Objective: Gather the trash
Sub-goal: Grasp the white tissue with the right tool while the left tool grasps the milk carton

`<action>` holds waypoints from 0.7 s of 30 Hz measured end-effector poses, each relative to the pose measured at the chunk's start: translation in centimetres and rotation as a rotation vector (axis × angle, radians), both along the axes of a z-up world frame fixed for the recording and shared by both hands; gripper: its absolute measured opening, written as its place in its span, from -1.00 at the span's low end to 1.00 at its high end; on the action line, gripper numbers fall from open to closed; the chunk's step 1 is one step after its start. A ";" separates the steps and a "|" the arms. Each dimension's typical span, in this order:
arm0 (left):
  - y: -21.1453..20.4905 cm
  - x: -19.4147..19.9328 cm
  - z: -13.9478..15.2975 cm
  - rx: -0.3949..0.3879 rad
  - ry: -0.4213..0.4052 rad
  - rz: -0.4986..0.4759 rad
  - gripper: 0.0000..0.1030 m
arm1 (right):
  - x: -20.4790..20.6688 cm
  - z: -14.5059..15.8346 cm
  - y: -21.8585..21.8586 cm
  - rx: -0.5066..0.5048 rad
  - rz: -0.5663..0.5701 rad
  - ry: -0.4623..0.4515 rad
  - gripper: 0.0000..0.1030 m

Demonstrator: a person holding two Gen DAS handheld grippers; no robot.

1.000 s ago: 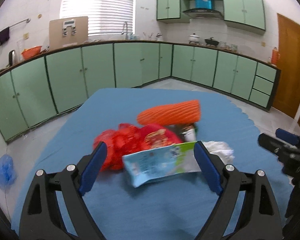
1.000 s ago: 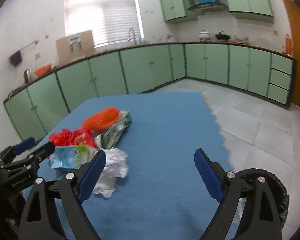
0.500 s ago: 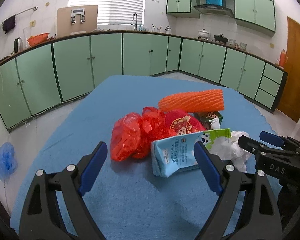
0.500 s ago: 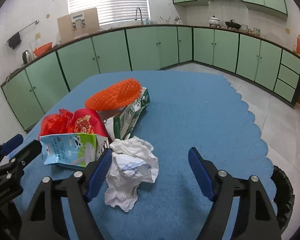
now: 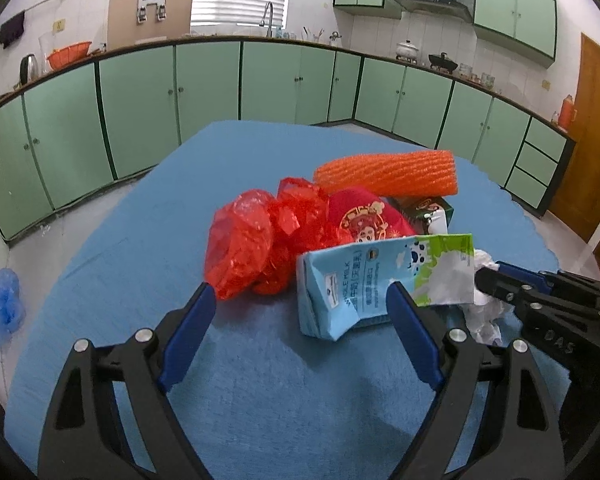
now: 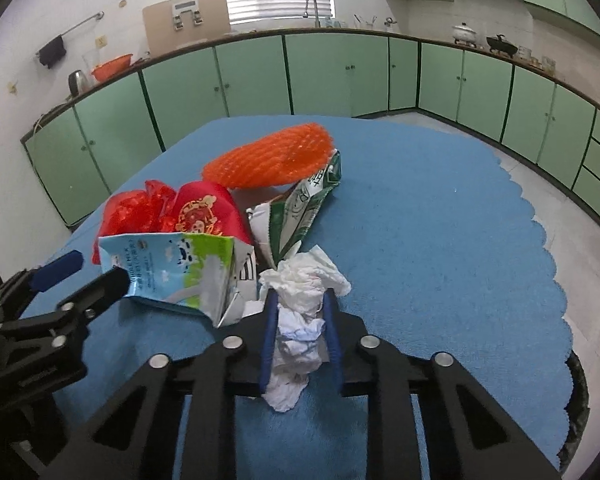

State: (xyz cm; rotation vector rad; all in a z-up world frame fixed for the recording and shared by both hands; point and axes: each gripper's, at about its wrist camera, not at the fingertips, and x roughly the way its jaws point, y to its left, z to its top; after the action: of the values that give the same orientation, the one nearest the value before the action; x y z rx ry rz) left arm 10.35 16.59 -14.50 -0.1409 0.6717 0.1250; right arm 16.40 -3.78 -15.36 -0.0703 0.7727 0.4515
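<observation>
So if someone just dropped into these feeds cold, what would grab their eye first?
Likely the right gripper: its jaws have just been closing and now pinch the crumpled white tissue at the near edge of the blue cloth. Next, the bright pile behind it: red plastic bag, orange foam net and blue milk carton, which sits just ahead of the open left gripper.

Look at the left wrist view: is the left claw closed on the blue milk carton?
No: the left claw stands open, its pads apart from the milk carton, which lies on the blue cloth.
</observation>
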 end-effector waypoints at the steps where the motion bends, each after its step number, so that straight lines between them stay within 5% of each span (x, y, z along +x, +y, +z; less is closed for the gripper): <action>1: 0.1 0.2 -0.2 -0.008 0.008 -0.002 0.54 | -0.1 0.2 -0.3 0.007 -0.004 -0.002 -0.62; 10: -0.4 0.8 -0.9 -0.058 0.039 -0.046 -0.35 | -0.5 1.5 -2.8 0.053 -0.033 -0.011 -0.63; 16: -2.0 0.0 -0.2 -0.078 0.016 -0.095 -0.60 | -0.8 2.3 -3.5 0.054 -0.048 -0.028 -0.63; 21: -4.2 -0.8 -0.4 -0.073 0.024 -0.162 -0.60 | -0.8 2.5 -4.7 0.046 -0.082 -0.035 -0.63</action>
State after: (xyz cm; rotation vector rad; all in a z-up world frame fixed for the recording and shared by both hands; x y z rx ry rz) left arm 9.59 12.44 -14.86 -0.1548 0.7095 -0.0536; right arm 15.62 -8.43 -12.83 -0.0042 0.7275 0.3892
